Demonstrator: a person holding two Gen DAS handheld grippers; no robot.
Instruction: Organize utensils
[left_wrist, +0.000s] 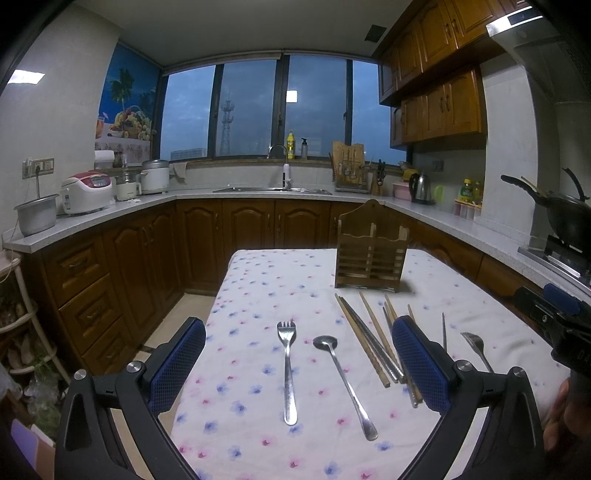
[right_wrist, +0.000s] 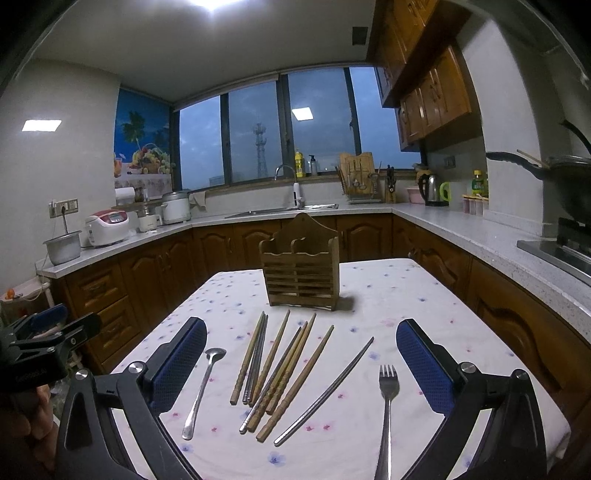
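Observation:
On the flowered tablecloth (left_wrist: 258, 295) lie a steel fork (left_wrist: 290, 373), a steel spoon (left_wrist: 343, 384) and several wooden and metal chopsticks (left_wrist: 373, 343). My left gripper (left_wrist: 299, 325) hovers open above the fork and spoon, holding nothing. A two-slot wooden utensil holder (left_wrist: 371, 254) stands upright at the table's far side. In the right wrist view, my right gripper (right_wrist: 301, 328) is open and empty over the chopsticks (right_wrist: 277, 369). A lone metal chopstick (right_wrist: 325, 391) and a second fork (right_wrist: 386, 406) lie to their right, the spoon (right_wrist: 203, 391) to their left, the holder (right_wrist: 301, 269) beyond.
Brown cabinets and a pale counter (left_wrist: 110, 214) wrap around the table, with rice cookers (left_wrist: 86, 192), a sink (left_wrist: 273, 190) and a kettle (left_wrist: 421, 188). A black wok (left_wrist: 565, 218) sits on the stove at right. The table's left edge drops to the floor (left_wrist: 177, 317).

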